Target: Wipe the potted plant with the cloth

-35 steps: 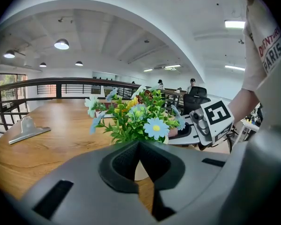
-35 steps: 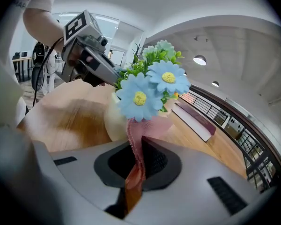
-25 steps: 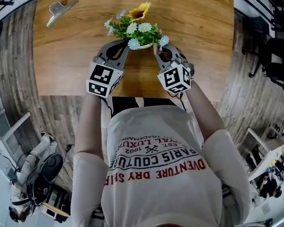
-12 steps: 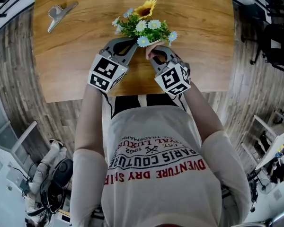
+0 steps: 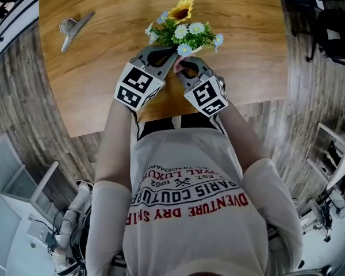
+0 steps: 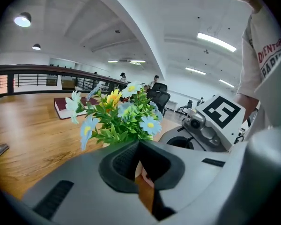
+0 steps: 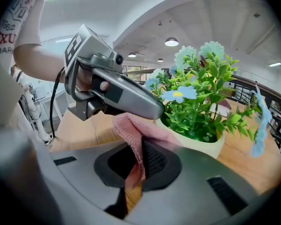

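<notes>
Pink cloth [image 7: 139,131], pinched in my right gripper [image 7: 136,165], lies against the potted plant [image 7: 201,102], which sits just ahead toward the frame's upper right. My left gripper [image 7: 153,110], jaws pressed together, noses its rim from upper left.

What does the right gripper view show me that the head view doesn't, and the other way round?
Right gripper view only: the grip itself. The pink cloth is pinched between the right gripper fingers, and its free end reaches toward the cream pot.
Head view only: the metal clip lying far left on the table, and the right gripper's own marker cube.
Both: the flowering plant and the left gripper close beside it, over the wooden table.
</notes>
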A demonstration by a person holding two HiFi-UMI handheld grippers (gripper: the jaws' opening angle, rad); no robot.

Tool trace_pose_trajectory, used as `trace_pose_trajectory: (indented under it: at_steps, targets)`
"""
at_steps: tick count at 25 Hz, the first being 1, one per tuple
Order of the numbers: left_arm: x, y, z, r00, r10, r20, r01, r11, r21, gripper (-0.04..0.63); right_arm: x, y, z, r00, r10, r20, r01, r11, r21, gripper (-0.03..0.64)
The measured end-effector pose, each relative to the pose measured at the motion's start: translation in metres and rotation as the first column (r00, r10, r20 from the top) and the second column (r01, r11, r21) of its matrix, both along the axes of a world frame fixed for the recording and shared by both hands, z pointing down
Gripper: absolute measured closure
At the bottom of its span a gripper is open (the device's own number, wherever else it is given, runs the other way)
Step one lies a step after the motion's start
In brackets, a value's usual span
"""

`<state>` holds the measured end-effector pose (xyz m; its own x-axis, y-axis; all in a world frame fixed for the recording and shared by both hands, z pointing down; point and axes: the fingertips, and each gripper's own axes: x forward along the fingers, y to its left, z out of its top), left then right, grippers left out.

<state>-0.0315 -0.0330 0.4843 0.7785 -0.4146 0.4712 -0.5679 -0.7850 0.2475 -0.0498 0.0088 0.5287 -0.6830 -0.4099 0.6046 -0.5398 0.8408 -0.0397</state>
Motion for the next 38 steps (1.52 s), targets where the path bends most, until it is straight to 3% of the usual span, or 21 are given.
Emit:
trace_pose_trajectory:
  at_steps: [7,12,16,21,26,34,38]
  targets:
    - [0.002,0.0,-0.003,0.998,0.055,-0.016,-0.055,0.999,0.002,0.58,-0.024,0.001,0.002,0.993,0.119,0.026,-0.119,0.993,-0.024,0.581]
    - [0.0,0.001,-0.003,0.999,0.042,-0.031,-0.042,0.999,-0.003,0.58,-0.02,0.009,-0.001,0.983,0.181,0.039,-0.178,0.982,-0.056,0.581]
    - [-0.003,0.001,-0.001,0.999,-0.006,-0.035,0.006,1.0,0.012,0.58,0.009,0.013,-0.003,0.976,0.217,0.02,-0.215,0.973,-0.079,0.58]
    - [-0.003,0.008,-0.004,0.996,-0.072,-0.051,0.073,0.997,0.024,0.58,0.065,0.017,-0.005,0.973,0.214,-0.081,-0.218,0.975,-0.032,0.581]
    - [-0.003,0.005,-0.002,0.987,-0.153,-0.04,0.154,0.988,0.028,0.58,0.108,-0.003,-0.006,0.969,0.232,-0.087,-0.235,0.971,-0.03,0.581]
    - [0.002,0.008,-0.002,0.961,-0.274,-0.039,0.275,0.961,0.018,0.58,0.151,-0.056,-0.011,0.978,0.184,-0.098,-0.185,0.983,-0.004,0.581]
    - [0.001,0.008,-0.001,0.941,-0.339,0.013,0.339,0.941,0.002,0.58,0.147,-0.095,-0.011,0.993,0.053,-0.101,-0.051,0.998,0.025,0.581]
